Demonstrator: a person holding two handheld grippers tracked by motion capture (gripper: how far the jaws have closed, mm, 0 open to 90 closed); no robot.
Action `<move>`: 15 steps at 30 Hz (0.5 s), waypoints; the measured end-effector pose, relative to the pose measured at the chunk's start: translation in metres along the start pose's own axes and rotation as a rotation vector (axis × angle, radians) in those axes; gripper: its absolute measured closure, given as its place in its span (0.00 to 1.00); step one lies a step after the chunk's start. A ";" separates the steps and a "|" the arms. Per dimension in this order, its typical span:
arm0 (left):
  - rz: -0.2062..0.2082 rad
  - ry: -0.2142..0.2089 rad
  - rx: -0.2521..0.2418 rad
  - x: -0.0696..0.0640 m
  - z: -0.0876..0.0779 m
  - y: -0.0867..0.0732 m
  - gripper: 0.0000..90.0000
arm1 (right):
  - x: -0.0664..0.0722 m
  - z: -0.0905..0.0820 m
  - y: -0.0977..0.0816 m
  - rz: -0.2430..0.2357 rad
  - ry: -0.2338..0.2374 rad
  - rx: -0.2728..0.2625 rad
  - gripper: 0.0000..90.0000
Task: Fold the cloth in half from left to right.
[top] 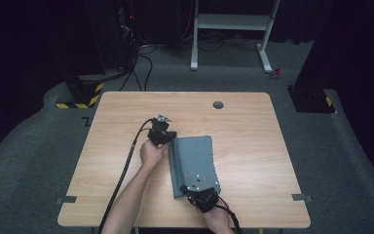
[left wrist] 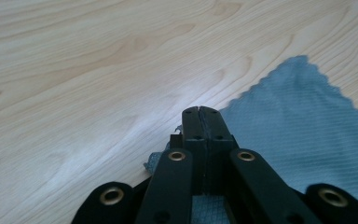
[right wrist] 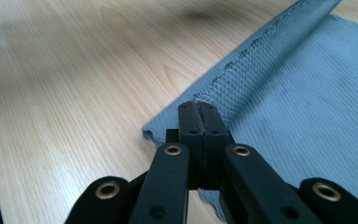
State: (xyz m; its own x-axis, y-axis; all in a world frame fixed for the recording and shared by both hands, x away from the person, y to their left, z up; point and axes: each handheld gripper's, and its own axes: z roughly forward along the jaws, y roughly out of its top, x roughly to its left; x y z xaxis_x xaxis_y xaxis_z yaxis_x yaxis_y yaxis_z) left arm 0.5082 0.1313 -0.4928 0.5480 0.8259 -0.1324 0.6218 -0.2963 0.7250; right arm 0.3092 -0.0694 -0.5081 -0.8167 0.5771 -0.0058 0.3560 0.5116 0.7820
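Note:
A grey-blue cloth (top: 197, 161) lies on the wooden table (top: 253, 126), with its left edge folded over into a darker strip. My left gripper (top: 170, 139) is at the cloth's far left corner, and its jaws are shut on the fabric there. In the left gripper view the gripper (left wrist: 200, 112) has its jaws pressed together, with cloth (left wrist: 298, 121) to the right and a bit poking out beneath. My right gripper (top: 189, 189) is at the near left corner. In the right gripper view it (right wrist: 199, 107) is shut on the cloth (right wrist: 307, 93) beside the zigzag edge.
A round cable hole (top: 218, 104) sits near the table's far edge. The left gripper's black cable (top: 126, 165) trails over the front left of the table. Beyond the table stand a white desk frame (top: 233, 22) and a yellow-black striped base (top: 80, 97).

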 end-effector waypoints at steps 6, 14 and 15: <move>-0.018 -0.016 -0.008 -0.005 0.005 0.002 1.00 | -0.009 -0.009 -0.009 0.017 -0.022 -0.005 1.00; 0.026 -0.019 -0.001 -0.019 0.014 0.006 1.00 | -0.013 -0.015 -0.019 0.028 -0.029 -0.003 1.00; 0.031 -0.017 0.000 -0.020 0.015 0.007 1.00 | -0.014 -0.016 -0.020 0.030 -0.032 -0.003 1.00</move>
State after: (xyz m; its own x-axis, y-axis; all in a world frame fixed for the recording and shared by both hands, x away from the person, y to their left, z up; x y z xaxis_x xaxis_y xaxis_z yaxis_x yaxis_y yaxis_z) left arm 0.5102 0.1060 -0.4948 0.5760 0.8084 -0.1212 0.6045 -0.3214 0.7289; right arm 0.3063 -0.0981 -0.5139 -0.7906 0.6123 -0.0018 0.3788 0.4914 0.7842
